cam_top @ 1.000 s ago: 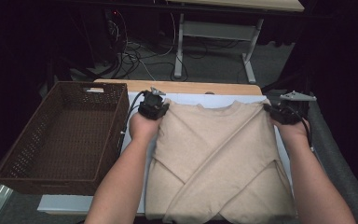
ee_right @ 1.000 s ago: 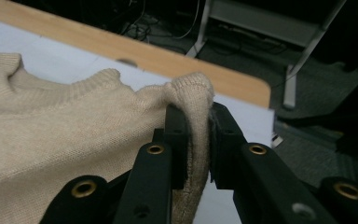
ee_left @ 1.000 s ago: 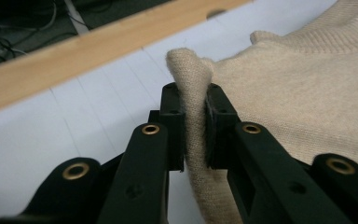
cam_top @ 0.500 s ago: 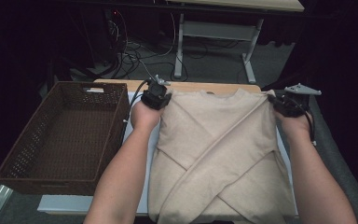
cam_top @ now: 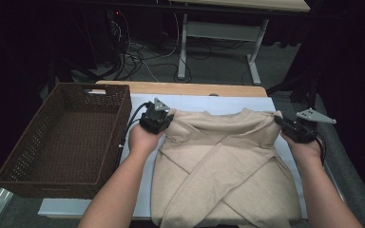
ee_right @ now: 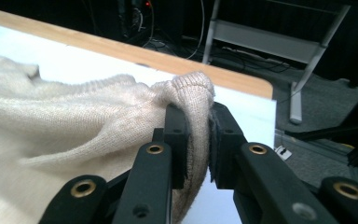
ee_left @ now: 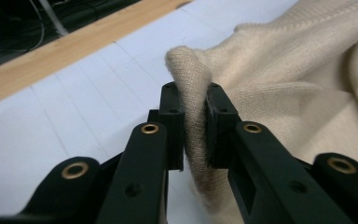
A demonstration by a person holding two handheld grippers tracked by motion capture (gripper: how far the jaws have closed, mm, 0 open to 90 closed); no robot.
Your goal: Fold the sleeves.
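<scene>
left gripper [ee_left: 195, 109]: jaws clamped on a fold of the beige sweater [cam_top: 228, 166] at its far left corner | right gripper [ee_right: 196, 128]: jaws pinching the far right corner | sweater lies folded on white table cover [cam_top: 204, 102], beside wicker basket [cam_top: 66, 137]

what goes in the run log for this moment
left gripper: shut on sweater | right gripper: shut on sweater | basket: empty

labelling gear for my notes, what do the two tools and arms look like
Both tools, left and right, are black with two flat jaws studded with brass rivets. Each carries a grey three-cornered plate on top and trails a black cable. The forearms are bare: no sleeves or gloves in sight.
</scene>
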